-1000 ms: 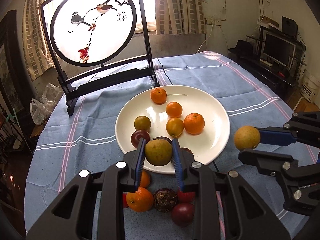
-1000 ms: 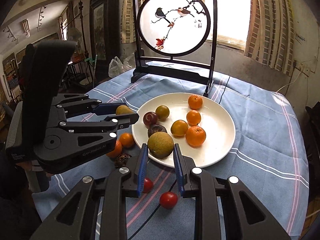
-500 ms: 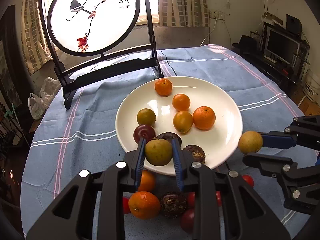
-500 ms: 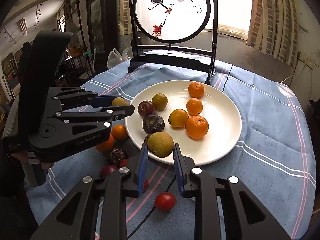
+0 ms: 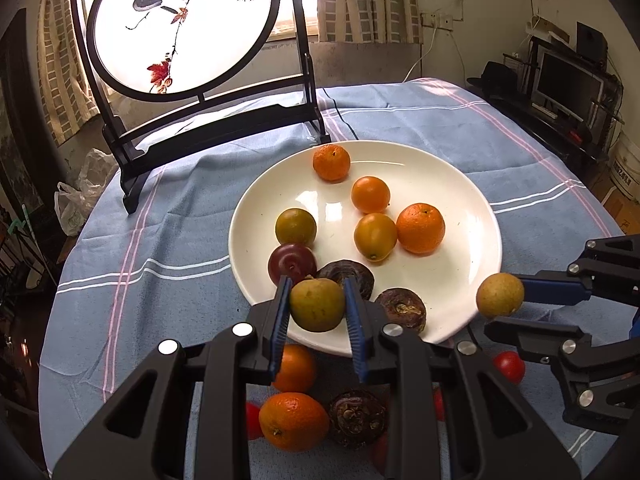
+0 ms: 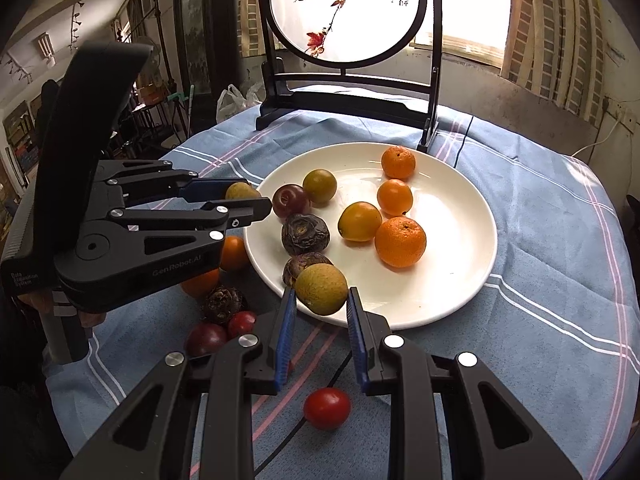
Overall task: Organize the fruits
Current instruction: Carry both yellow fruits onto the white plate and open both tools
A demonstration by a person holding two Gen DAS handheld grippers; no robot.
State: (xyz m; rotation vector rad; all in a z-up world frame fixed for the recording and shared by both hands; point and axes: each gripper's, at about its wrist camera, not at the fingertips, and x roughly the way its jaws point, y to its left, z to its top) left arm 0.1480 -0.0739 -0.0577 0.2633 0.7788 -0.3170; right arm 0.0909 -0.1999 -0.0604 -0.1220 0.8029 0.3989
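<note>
Both tongs, left [image 5: 317, 308] and right [image 6: 322, 306], grip one yellow-green fruit each (blue pads pressed).

Right gripper [image 6: 321, 334] clamps a brown-green round fruit [image 6: 321, 289] above the white plate [image 6: 448, 300] near rim. Left gripper [image 6: 250, 200] grips a similar fruit [image 6: 240, 191] beside the plate.
</note>
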